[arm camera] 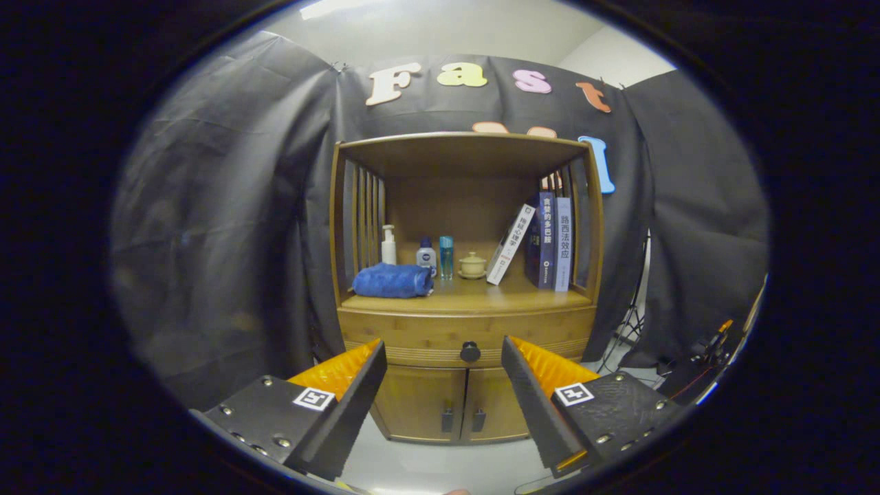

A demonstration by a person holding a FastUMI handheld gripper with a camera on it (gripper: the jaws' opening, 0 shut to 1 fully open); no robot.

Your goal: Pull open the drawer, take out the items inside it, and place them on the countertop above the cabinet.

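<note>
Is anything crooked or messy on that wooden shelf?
One white book leans tilted against the upright books. The blue towel lies rumpled on the countertop. Nothing looks spilled or broken. The drawer is closed; the tool is open ahead of it.

closed wooden drawer [467, 335] with round dark knob [470, 352].

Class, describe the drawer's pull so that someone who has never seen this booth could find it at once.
Find the wooden cabinet against the black cloth. Below its countertop, which carries the blue towel, runs the closed drawer. Its knob sits mid-front, beyond the open gripper: one round dark knob, unlike the two small handles on the doors below.
</note>
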